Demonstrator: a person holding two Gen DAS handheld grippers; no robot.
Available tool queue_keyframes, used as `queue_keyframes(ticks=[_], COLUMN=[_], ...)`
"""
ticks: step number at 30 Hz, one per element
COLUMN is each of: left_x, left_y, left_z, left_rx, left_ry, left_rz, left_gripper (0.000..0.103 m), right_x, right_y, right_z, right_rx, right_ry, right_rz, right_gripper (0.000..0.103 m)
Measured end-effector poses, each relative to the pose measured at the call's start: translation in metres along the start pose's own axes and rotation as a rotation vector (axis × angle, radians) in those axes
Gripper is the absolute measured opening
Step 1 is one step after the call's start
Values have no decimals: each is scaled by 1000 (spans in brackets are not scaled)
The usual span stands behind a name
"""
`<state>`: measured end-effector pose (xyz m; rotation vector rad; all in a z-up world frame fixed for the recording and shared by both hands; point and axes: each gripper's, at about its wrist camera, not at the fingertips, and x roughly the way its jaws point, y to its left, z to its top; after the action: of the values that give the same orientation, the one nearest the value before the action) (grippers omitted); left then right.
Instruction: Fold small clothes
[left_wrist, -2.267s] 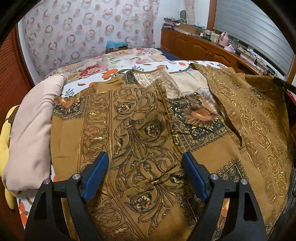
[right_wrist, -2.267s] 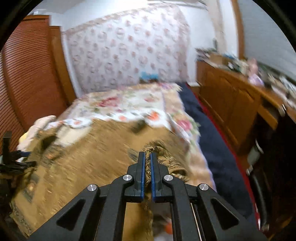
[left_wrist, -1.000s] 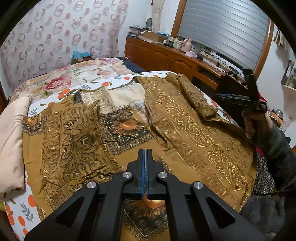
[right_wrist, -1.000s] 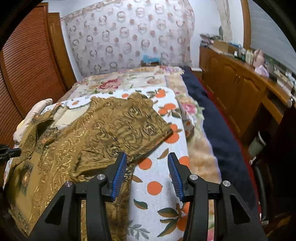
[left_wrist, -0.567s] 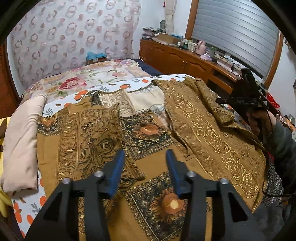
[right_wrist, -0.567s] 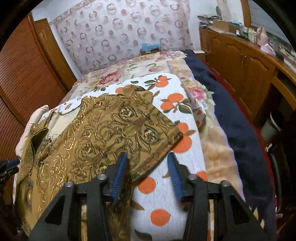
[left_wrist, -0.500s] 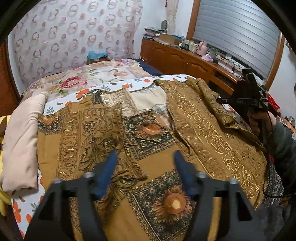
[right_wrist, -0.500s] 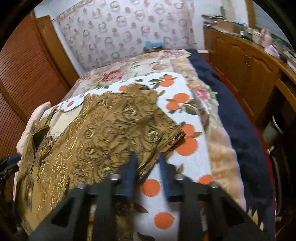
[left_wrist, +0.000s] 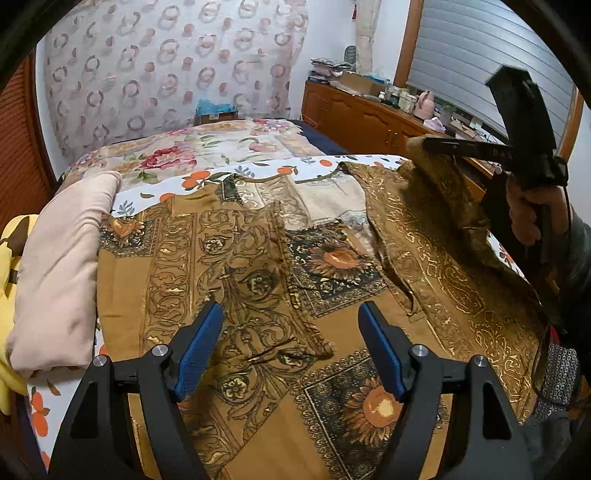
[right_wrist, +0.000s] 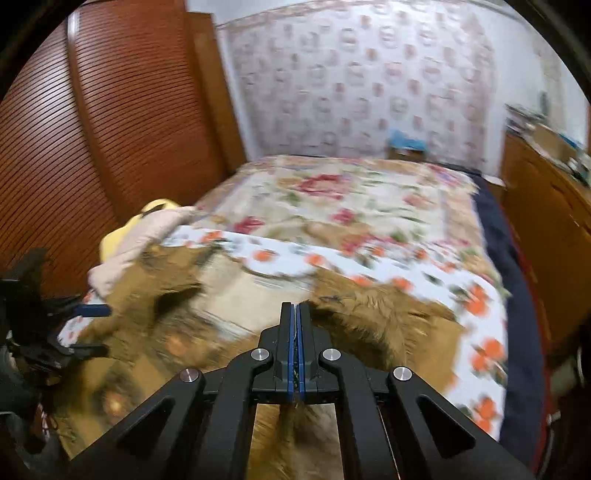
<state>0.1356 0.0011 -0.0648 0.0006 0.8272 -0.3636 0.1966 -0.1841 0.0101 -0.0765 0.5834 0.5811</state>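
right gripper (right_wrist: 294, 317) now clamped on shirt (left_wrist: 369, 280) sleeve, lifting | left gripper (left_wrist: 290, 345) spread, released | we fold sleeve inward next

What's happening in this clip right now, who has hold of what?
A person with a handheld gripper in each hand is folding a brown and gold patterned shirt spread on a bed. The right gripper is shut on the shirt's right sleeve and holds it lifted off the bed. The left gripper is open above the already folded-in left sleeve, gripping nothing. A pink folded garment lies beside the shirt.
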Motion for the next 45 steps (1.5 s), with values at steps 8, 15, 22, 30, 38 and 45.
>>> queue_keyframes(ticks=[8,15,22,30,38,45], left_x=[2,8,13,25,42,53], left_y=[9,25,59,102,121,130], left_z=[3,8,20,32,41,50], left_rx=[-11,-34,-75,-132,-146,-137], left_ry=[-4,-4,-7,11,42,56], left_rz=[10,50,130,224,256,263], left_gripper=[77,77,77,77,77,77], right_x=[-7,-10,19,54,62,67], right_y=[16,-21,-47,-68,-66,-74], right_z=[7,-27,-46,-40,-41,-44], right_rx=[-98,-17,22,90,80,88], right_ry=[-20,47,110,153,138,144], right_rz=[-15,-146,-291,-307,-317,-303], right_gripper=[46,46,55,55,62,68])
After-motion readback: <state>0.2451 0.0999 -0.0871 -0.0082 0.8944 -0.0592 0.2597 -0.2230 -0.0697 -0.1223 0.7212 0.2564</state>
